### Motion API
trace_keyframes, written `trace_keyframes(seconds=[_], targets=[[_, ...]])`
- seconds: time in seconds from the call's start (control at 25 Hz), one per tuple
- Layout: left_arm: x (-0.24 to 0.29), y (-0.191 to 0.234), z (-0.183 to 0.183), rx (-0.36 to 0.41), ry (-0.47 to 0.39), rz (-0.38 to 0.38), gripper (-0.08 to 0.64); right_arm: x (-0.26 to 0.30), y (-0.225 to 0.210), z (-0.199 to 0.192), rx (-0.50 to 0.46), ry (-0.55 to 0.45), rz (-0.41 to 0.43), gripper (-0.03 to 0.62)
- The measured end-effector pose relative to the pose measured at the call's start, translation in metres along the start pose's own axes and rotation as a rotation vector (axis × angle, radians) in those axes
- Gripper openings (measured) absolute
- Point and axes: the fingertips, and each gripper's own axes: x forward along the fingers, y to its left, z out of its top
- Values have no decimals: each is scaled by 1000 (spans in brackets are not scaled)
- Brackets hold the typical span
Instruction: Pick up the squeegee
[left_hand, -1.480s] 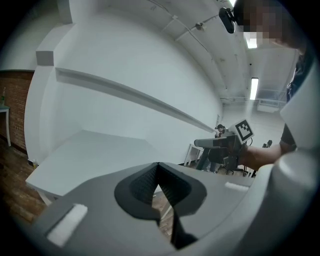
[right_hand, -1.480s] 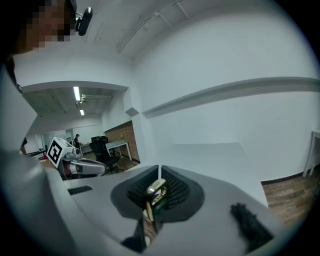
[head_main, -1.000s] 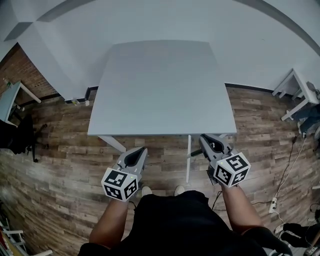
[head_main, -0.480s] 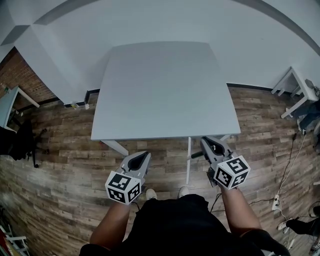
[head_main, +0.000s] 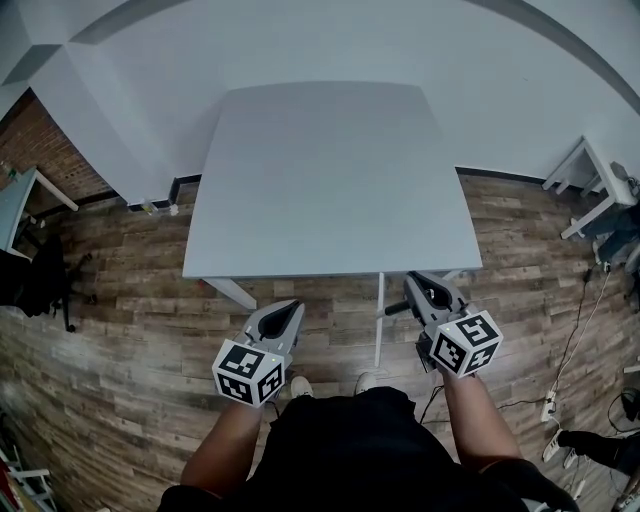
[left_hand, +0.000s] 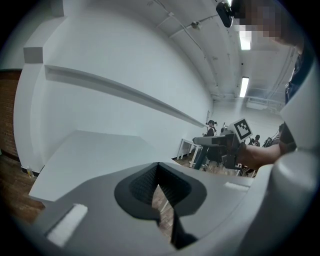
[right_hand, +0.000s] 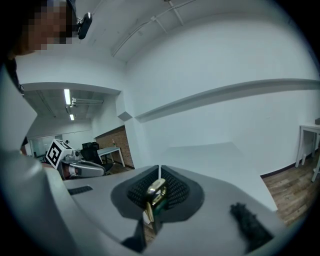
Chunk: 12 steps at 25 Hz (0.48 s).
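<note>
- right gripper (head_main: 424, 289) clamped on the squeegee (head_main: 381, 320) handle, just off the table (head_main: 320, 180) near edge; left gripper (head_main: 279, 320) closed, empty
- probably light, stiff; long blade might lever, so grip near the head

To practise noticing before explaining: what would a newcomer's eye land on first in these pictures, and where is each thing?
First the large pale table, its top bare, filling the middle of the head view above the wood floor. Below it come the two marker-cubed tools: the right tool is clamped on a thin brassy-ended thing, probably the squeegee, while the left tool is shut on nothing.
</note>
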Motion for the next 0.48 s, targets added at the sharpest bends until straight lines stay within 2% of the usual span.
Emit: trace_keyframes(seconds=[0.48], targets=[[-8,4,-2,-14,-4,14,8,2,6,2,-8,4,7,21]])
